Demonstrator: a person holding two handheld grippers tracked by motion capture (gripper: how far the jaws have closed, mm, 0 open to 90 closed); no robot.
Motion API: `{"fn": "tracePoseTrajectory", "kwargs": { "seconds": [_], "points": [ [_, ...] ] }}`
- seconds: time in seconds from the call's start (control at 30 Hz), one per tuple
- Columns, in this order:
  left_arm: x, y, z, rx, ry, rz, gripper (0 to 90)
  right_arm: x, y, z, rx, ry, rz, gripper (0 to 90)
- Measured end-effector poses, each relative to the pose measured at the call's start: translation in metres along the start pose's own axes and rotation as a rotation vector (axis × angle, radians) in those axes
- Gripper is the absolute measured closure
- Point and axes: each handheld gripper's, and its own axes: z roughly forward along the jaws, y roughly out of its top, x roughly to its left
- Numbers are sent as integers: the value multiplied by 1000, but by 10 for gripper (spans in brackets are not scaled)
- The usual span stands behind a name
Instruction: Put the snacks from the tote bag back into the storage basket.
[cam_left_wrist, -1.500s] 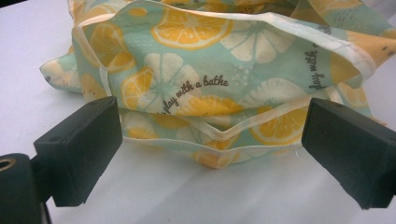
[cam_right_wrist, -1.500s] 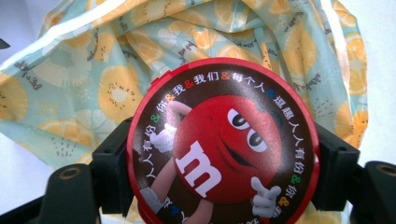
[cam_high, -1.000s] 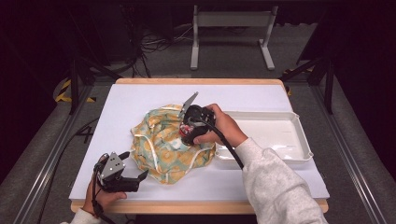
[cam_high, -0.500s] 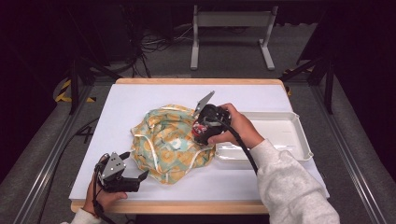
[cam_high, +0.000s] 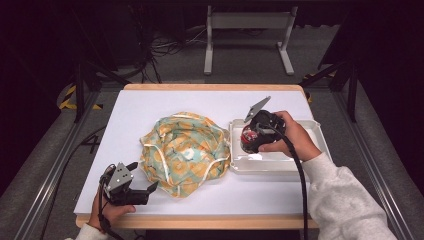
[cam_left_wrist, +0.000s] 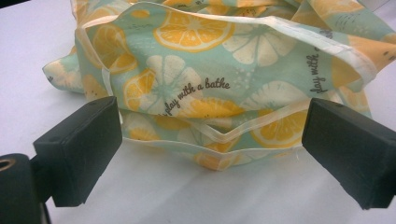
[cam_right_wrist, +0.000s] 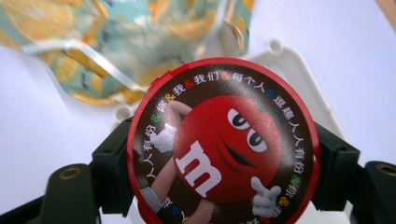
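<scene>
From the high view, the right claw (cam_high: 248, 142) hangs over the white tray (cam_high: 320, 145) at the right of the table (cam_high: 150, 105), and it has a round candy tin (cam_high: 248, 140) squeezed between its jaws. The lemon cloth bag (cam_high: 184, 152) sits crumpled in the middle of the table, just beside the tray. The left claw (cam_high: 142, 182) rests near the front edge, close to the bag. In the left gripper view, the left claw (cam_left_wrist: 210, 154) is wide open with nothing in it, and the bag's (cam_left_wrist: 224, 84) floppy rim lies right in front of the jaws. In the right gripper view, the tin (cam_right_wrist: 223, 144) with its red lid fills the gap of the right claw (cam_right_wrist: 223, 158), pinched on both sides; the tray (cam_right_wrist: 285, 65) and the bag (cam_right_wrist: 116, 42) are blurry behind it. I think the tin is on its way into the tray, though it may be lifting out instead. Next, it needs a gentle lowering onto the tray floor, then the jaws letting go.
</scene>
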Motion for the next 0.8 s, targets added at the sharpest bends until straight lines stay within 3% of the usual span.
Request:
{"fn": "tracePoseTrajectory", "kwargs": {
  "seconds": [0.5, 0.8],
  "points": [
    [-2, 1, 0, -3, -11, 5, 54, -25, -57, 3, 55, -53, 123, 255],
    [-2, 1, 3, 2, -30, 4, 54, -36, -79, 16, 67, -27, 191, 255]
  ]
}}
